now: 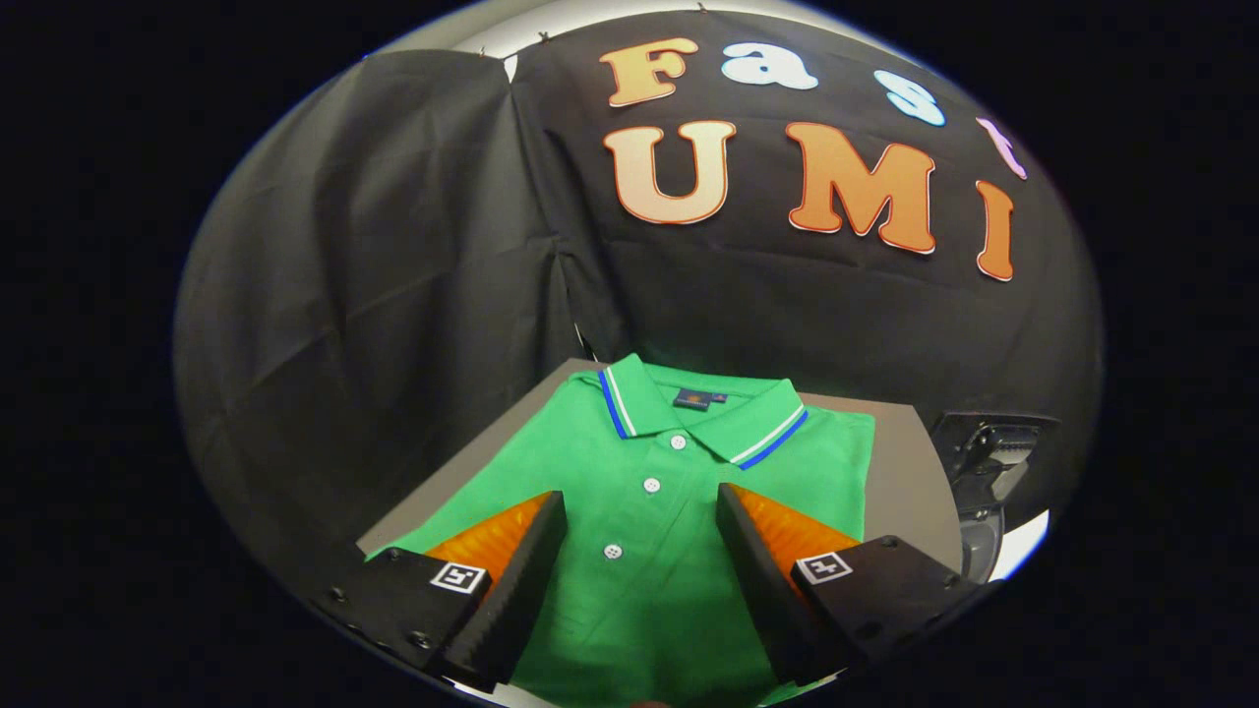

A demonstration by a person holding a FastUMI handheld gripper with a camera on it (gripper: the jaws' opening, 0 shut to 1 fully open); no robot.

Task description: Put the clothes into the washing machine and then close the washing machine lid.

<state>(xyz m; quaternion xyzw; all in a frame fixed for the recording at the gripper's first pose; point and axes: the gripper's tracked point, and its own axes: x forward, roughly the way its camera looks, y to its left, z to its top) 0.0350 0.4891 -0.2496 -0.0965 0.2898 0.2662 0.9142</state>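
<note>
A folded green polo shirt [649, 492] with a blue-and-white trimmed collar and white buttons lies flat on a grey surface [900, 472]. My gripper [641, 506] hovers over the shirt's chest, fingers spread wide apart and open, the button placket running between them. Nothing is held. One finger [526, 570] is over the shirt's left half, the other [757, 570] over its right half. The collar lies just beyond the fingertips.
Black cloth walls [393, 246] close off the booth behind and to the left of the grey surface. To the right of the surface, past its edge, stands a dark piece of hardware [989, 447] with a pale rounded rim [1013, 546] below it.
</note>
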